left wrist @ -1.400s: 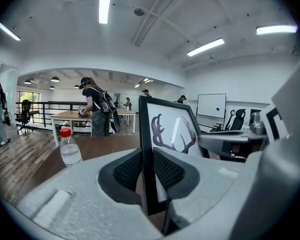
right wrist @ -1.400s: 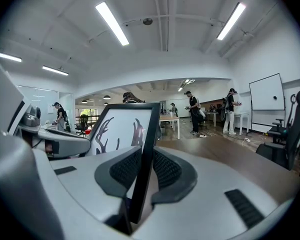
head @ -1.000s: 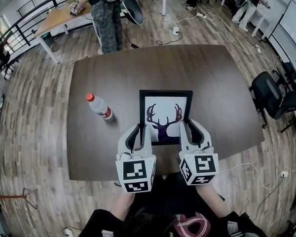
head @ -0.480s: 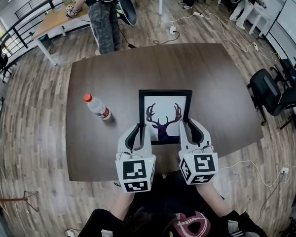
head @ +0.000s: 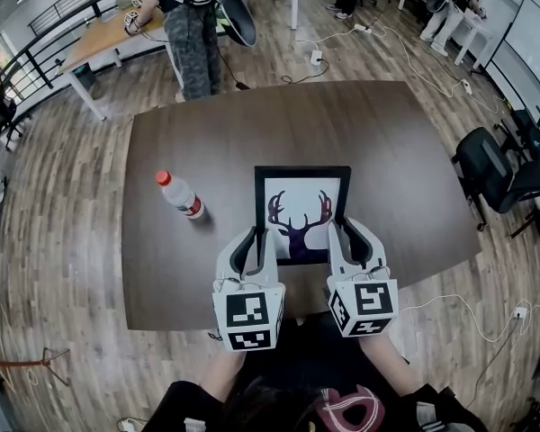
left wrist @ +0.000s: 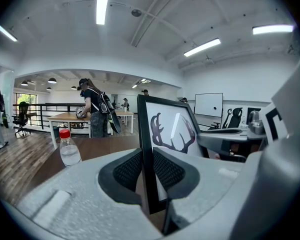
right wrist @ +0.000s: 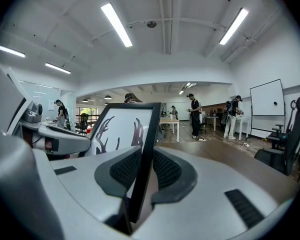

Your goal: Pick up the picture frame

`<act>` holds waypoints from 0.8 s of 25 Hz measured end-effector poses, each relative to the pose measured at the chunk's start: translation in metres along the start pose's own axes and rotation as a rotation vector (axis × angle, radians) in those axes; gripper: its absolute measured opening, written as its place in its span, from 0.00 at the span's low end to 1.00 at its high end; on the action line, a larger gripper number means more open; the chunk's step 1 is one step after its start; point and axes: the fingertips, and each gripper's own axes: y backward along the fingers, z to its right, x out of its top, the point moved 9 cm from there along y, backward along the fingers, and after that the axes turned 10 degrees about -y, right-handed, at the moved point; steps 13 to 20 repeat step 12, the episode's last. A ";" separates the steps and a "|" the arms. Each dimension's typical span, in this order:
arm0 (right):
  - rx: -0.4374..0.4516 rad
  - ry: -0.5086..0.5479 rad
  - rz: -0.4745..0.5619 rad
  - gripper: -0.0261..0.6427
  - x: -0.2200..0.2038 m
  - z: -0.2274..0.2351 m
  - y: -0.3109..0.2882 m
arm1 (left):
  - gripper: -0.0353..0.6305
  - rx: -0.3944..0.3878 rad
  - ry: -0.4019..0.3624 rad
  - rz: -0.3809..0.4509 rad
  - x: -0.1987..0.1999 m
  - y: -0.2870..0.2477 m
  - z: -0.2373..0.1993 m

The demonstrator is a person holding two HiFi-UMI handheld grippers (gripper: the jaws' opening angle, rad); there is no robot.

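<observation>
A broad dark-brown table (head: 387, 151) fills the middle of the room, set on a pale wood-plank floor (head: 63, 241). Beyond its far edge a person (head: 193, 34) in dark clothes stands bent over a light wooden desk (head: 103, 30). A black office chair (head: 499, 174) sits off the table's right end.

The picture frame (head: 302, 207) is at the near middle of the table. It is black-rimmed, with a dark antler print on white. From above I cannot tell whether it is clear of the tabletop.

The left gripper (head: 256, 238) has the frame's left rail between its fingers. In the left gripper view (left wrist: 147, 170) the ribbed black pads are clamped against both faces of that rail, and the frame (left wrist: 170, 129) slants up and away. The right gripper (head: 348, 234) holds the right rail the same way. In the right gripper view (right wrist: 144, 170) its pads are pressed on either side of the black edge, with the print (right wrist: 121, 129) leaning off to the left. Both grippers sit side by side at the frame's near end, with their marker cubes toward the person holding them.

A clear plastic bottle (head: 182, 194) with a red cap stands upright on the table, to the left of the frame and apart from it. It shows again in the left gripper view (left wrist: 69, 148).
</observation>
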 end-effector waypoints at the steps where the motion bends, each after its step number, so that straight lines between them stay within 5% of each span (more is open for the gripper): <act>1: -0.001 0.001 -0.001 0.16 0.000 0.000 0.000 | 0.17 0.000 -0.001 -0.001 0.000 0.000 0.000; 20: -0.007 0.017 -0.004 0.16 0.003 -0.003 0.001 | 0.17 -0.004 0.010 0.003 0.000 0.003 -0.001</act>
